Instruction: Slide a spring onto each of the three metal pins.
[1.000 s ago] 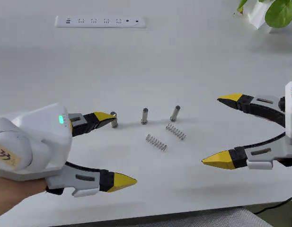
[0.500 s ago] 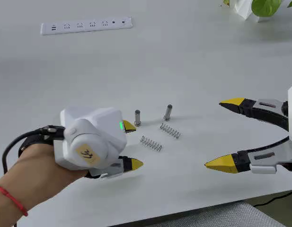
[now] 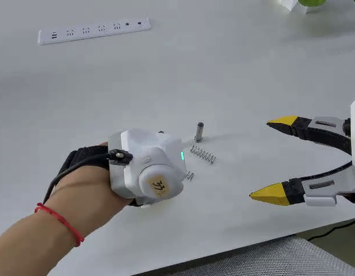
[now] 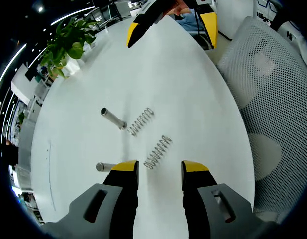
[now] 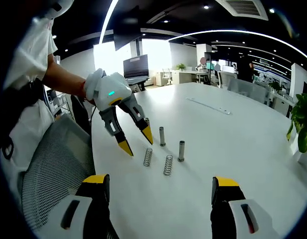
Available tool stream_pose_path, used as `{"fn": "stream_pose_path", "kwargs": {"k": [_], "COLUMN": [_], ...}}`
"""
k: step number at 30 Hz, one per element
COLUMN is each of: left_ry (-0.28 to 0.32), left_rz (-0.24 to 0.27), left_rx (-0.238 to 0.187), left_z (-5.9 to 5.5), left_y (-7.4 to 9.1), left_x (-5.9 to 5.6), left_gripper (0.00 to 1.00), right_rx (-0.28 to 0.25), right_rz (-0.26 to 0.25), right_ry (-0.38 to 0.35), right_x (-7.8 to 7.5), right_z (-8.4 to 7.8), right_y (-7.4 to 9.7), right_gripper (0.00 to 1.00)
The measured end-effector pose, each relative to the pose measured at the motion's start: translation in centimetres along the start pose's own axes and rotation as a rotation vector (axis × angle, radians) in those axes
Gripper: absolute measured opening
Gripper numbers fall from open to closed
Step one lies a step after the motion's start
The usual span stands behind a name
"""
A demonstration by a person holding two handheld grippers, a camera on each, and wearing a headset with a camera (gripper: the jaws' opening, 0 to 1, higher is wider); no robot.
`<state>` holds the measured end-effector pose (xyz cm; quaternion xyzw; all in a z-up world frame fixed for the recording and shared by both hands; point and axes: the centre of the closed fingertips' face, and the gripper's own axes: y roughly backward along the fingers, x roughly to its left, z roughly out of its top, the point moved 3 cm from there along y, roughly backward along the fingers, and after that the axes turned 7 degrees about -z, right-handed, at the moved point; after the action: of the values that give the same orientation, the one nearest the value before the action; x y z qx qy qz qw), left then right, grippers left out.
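Three upright metal pins (image 5: 162, 136) (image 5: 181, 150) (image 5: 147, 121) stand in a row on the white table, with two loose springs (image 5: 148, 156) (image 5: 168, 165) lying in front of them. My left gripper (image 4: 160, 168) points down at the near spring (image 4: 158, 151), open, its fingertips just short of that spring's end. The other spring (image 4: 141, 121) lies beside a pin (image 4: 112, 118); a second pin (image 4: 106, 166) stands by the left jaw. In the head view the left gripper's body (image 3: 148, 175) covers two pins; one pin (image 3: 199, 131) and a spring (image 3: 202, 154) show. My right gripper (image 3: 270, 158) hovers wide open to the right, holding nothing.
A white power strip (image 3: 94, 31) lies at the far left of the table (image 3: 235, 69). A potted plant (image 4: 68, 47) stands at the far right corner. The table's near edge runs just below the grippers, with a mesh chair (image 3: 281, 259) under it.
My left gripper has swung forward and to the right, tipped down over the springs, with its jaws drawn closer together. Its body now covers two pins. The right gripper has stayed put.
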<state>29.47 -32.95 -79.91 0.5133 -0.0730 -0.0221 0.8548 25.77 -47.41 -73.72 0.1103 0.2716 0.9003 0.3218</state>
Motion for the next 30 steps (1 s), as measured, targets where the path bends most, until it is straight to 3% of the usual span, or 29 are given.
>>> {"fn": "stream_pose_path", "kwargs": {"k": [7,17,30], "left_ry": [0.023,0.090,0.150], "left_rz": [-0.024,-0.054,-0.067], "left_rx": [0.027,0.083,0.075], "left_z": [0.1,-0.9,-0.7], "left_y": [-1.0,-1.7,-1.8], "left_x": [0.5,0.1,-0.2], "left_gripper": [0.27,0.23,0.11], "right_rx": [-0.012,-0.022,-0.027], "right_rz": [-0.015,-0.036,-0.041], "right_ry": [-0.019,-0.036,-0.040], "right_x": [0.0,-0.1,-0.4], "right_z": [-0.5,-1.1,-1.1], "right_y": [0.2,0.6,0.6], "right_gripper": [0.83,0.82,0.81]}}
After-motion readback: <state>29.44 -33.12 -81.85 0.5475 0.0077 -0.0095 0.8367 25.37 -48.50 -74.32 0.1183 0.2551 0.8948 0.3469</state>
